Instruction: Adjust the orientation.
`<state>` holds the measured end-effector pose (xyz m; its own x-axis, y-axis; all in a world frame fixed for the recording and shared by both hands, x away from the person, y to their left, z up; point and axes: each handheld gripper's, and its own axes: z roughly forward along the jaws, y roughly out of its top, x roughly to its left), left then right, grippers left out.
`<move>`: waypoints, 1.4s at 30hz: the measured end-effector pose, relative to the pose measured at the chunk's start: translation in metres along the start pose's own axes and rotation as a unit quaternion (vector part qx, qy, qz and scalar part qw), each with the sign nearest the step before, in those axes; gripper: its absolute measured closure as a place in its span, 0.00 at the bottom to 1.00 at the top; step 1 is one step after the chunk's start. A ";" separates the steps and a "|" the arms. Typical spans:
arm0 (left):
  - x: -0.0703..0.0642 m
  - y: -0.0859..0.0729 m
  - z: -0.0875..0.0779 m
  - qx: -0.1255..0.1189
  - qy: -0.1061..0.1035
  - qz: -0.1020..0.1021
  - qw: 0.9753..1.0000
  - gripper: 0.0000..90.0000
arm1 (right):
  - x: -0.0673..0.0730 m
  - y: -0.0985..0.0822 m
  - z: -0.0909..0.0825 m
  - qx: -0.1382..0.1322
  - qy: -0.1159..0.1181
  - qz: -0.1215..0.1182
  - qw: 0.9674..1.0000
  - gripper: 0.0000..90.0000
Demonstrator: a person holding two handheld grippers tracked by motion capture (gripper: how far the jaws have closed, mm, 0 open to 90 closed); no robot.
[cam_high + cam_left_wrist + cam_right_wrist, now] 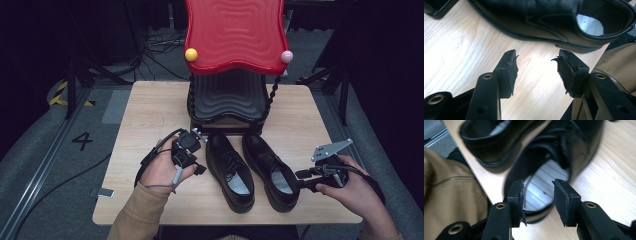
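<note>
**Two Black Shoes on a Wooden Table**

Dark floor and cables lay around a light wooden table (150,110). At the top middle of the frame stood a red wavy stand (234,35) over a black base. Left of the middle, the left gripper (199,169) sat in a hand, its jaws apart with only bare wood between them. Just beside it was the left shoe (230,170), then the right shoe (272,170), side by side. At the lower right, the right gripper (301,180) had its jaws apart at the heel of the right shoe, not pressing on it.

Wood table (150,110) w/ 2 black shoes (252,170), red-black stand (227,105)
</note>
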<state>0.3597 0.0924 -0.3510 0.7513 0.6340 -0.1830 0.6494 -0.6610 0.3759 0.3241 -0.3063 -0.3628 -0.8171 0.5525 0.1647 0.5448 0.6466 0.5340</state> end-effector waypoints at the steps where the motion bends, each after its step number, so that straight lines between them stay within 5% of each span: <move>1: 0.000 0.000 0.000 0.000 0.000 0.000 1.000 0.56 | 0.003 0.002 0.001 0.001 0.005 -0.002 1.000 0.68; 8: 0.013 -0.010 -0.001 -0.004 0.003 -0.023 1.000 0.55 | 0.019 0.009 0.014 0.041 0.036 -0.021 0.998 0.66; 18: 0.016 -0.012 -0.003 -0.015 -0.012 -0.024 1.000 0.55 | 0.023 0.011 0.045 0.104 0.026 -0.041 0.993 0.68; 26: 0.017 -0.013 -0.003 -0.018 -0.012 -0.022 1.000 0.55 | 0.029 0.015 0.067 0.146 0.032 -0.062 0.987 0.89; 35: 0.017 -0.014 -0.004 -0.022 -0.017 -0.024 0.999 0.55 | 0.035 0.019 0.062 0.144 0.007 -0.050 0.988 0.93; 42: 0.017 -0.015 -0.004 -0.020 -0.015 -0.028 0.999 0.55 | 0.043 0.028 0.057 0.109 -0.014 -0.043 0.993 0.94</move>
<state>0.3623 0.1148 -0.3563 0.7182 0.6562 -0.2317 0.6850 -0.6082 0.4011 0.3151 -0.2349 -0.3880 -0.8591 0.5016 0.1018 0.5026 0.7891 0.3533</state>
